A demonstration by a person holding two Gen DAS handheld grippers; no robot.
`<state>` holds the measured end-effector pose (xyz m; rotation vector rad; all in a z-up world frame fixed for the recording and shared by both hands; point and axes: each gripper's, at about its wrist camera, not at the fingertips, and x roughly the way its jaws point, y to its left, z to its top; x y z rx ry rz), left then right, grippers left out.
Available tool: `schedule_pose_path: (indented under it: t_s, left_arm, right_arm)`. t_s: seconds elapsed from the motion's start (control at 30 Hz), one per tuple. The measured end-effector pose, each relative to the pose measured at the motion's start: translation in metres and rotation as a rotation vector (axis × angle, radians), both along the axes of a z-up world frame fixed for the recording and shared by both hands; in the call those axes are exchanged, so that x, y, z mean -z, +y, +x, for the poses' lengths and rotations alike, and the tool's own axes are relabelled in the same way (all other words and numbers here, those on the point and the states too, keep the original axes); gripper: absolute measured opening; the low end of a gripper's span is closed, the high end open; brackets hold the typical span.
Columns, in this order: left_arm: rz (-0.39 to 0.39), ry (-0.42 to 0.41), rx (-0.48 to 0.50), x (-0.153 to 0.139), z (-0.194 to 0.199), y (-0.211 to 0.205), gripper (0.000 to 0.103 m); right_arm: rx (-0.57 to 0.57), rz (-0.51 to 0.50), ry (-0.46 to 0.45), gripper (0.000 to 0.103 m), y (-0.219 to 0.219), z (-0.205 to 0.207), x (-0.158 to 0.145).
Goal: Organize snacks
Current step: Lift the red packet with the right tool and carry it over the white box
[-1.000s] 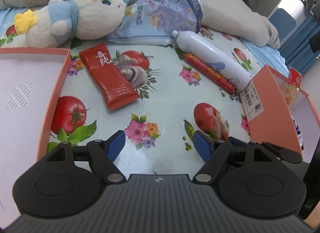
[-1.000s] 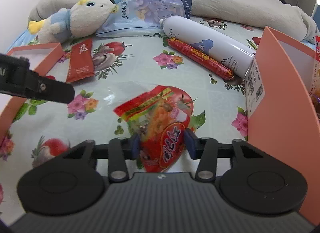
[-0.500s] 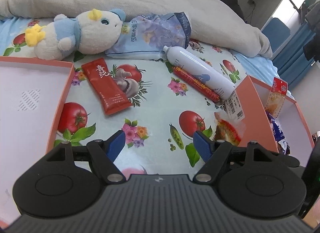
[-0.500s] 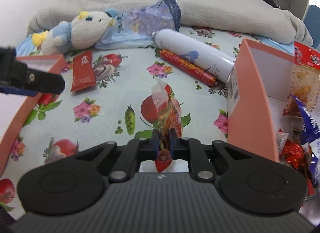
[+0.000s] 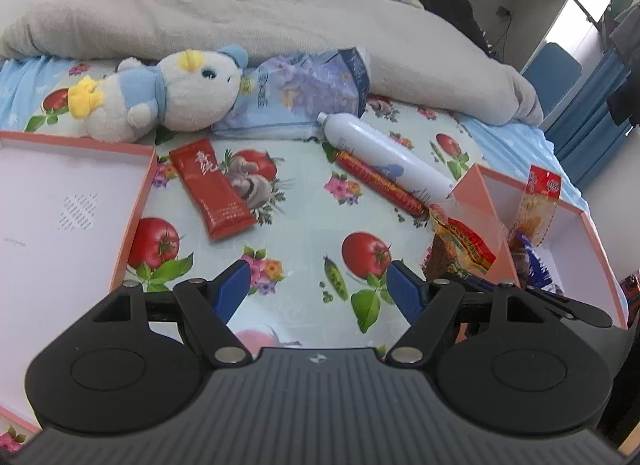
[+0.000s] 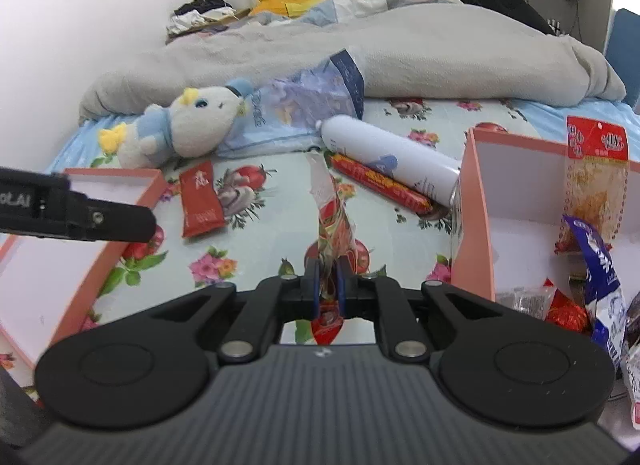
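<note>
My right gripper [image 6: 328, 289] is shut on a red and clear snack bag [image 6: 331, 225], held edge-on above the bed, left of the orange snack box [image 6: 472, 201]. The bag also shows in the left wrist view [image 5: 464, 239], in front of the box's near wall [image 5: 486, 193]. The box holds several snack packets [image 6: 596, 181]. My left gripper [image 5: 318, 291] is open and empty above the flowered sheet. A red sachet [image 5: 210, 187] and a long red sausage stick [image 5: 380, 183] lie on the sheet.
An orange box lid [image 5: 60, 217] lies at the left. A white spray can [image 5: 384, 157] lies against the sausage stick. A plush duck [image 5: 168, 93], a blue tissue pack [image 5: 304, 93] and a grey blanket [image 5: 280, 25] lie at the back.
My right gripper closed on the snack bag, lifted it off the sheet and carried it up toward the box. My left gripper rose and pulled back, staying open.
</note>
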<state>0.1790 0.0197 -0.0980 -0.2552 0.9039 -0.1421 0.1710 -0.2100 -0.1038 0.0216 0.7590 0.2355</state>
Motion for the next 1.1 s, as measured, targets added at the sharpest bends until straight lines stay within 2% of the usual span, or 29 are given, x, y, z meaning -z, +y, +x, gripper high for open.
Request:
schedule_pose_path:
  t_s: [0.27, 0.67, 0.87, 1.1]
  left_arm:
    - [0.016, -0.048, 0.034, -0.025, 0.001, -0.028, 0.079]
    - [0.0, -0.123, 0.129, -0.067, 0.016, -0.082, 0.079]
    - [0.006, -0.116, 0.172, -0.067, 0.02, -0.1, 0.079]
    - [0.01, -0.083, 0.185, -0.053, 0.021, -0.104, 0.079]
  right_arm:
    - [0.025, 0.024, -0.085, 0.012, -0.026, -0.006, -0.041]
    - [0.155, -0.005, -0.176, 0.012, -0.084, -0.009, -0.086]
    - [0.236, -0.019, -0.153, 0.012, -0.11, -0.011, -0.08]
    - [0.322, -0.015, -0.018, 0.012, -0.136, -0.011, -0.041]
